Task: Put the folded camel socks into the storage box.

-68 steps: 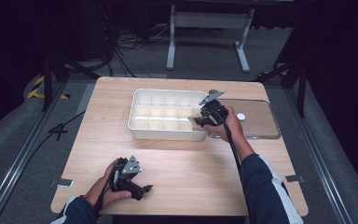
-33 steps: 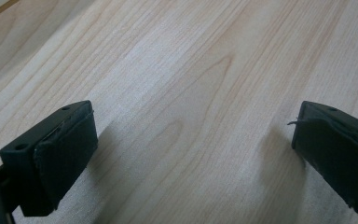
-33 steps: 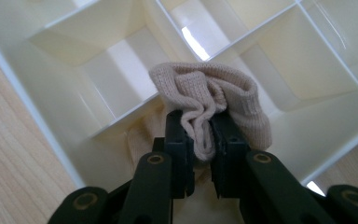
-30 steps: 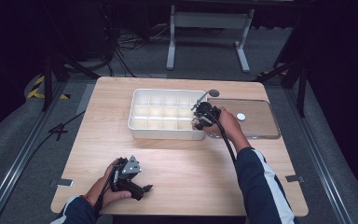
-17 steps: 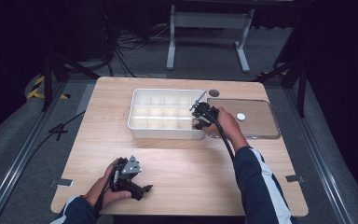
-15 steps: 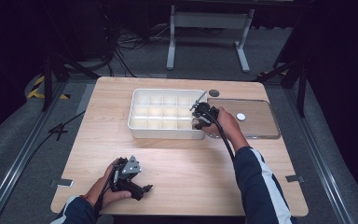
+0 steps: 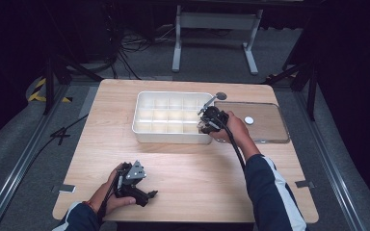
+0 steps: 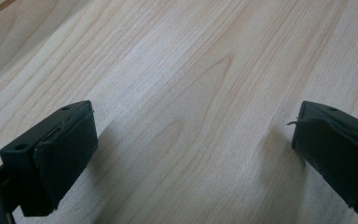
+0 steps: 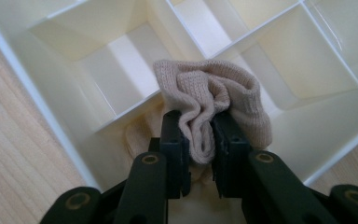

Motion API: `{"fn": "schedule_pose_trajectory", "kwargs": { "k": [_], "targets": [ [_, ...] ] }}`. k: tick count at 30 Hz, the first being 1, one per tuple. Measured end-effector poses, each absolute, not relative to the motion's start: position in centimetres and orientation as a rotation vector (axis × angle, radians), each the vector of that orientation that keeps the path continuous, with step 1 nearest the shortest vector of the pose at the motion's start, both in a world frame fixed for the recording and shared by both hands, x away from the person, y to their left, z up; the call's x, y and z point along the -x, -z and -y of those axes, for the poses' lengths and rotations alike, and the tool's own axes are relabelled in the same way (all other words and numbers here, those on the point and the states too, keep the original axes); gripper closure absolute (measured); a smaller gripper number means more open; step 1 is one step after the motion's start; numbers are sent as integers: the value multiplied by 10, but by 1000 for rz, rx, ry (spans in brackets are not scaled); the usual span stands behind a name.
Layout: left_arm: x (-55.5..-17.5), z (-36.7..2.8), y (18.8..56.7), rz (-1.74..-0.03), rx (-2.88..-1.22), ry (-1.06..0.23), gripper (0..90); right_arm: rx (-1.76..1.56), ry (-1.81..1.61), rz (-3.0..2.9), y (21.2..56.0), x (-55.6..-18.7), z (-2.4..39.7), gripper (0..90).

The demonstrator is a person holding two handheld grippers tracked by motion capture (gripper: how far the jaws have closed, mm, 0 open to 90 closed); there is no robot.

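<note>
Because the beige knitted sock (image 9: pixel 212 100) pinched between the right gripper's (image 9: pixel 200 135) jaws over a corner cell of the white divided tray (image 9: pixel 37 105) looks light, limp and compressible, a mid-bunch grip suits it, while the left gripper (image 8: pixel 191 154) rests open on the table (image 8: pixel 191 70).

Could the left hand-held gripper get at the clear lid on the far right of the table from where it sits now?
Probably not without a long reach. The left hand-held gripper rests open at the near left edge, while the clear lid lies far right, with the right hand-held gripper, pinching a beige sock, and its forearm across the way.
</note>
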State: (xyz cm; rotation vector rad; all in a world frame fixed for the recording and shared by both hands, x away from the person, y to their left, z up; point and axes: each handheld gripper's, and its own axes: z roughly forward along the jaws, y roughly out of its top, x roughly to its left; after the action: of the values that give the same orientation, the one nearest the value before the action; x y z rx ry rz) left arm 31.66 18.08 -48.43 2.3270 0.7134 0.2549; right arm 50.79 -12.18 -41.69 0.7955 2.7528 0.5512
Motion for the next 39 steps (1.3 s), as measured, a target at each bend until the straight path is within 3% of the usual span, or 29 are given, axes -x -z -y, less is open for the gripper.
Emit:
{"fn": "schedule_pose_trajectory", "kwargs": {
  "k": [39],
  "targets": [
    [-316,-181,484,-716,-2324,-253,3,-769,-862,-2646,387,-482,143,618]
  ]
}}
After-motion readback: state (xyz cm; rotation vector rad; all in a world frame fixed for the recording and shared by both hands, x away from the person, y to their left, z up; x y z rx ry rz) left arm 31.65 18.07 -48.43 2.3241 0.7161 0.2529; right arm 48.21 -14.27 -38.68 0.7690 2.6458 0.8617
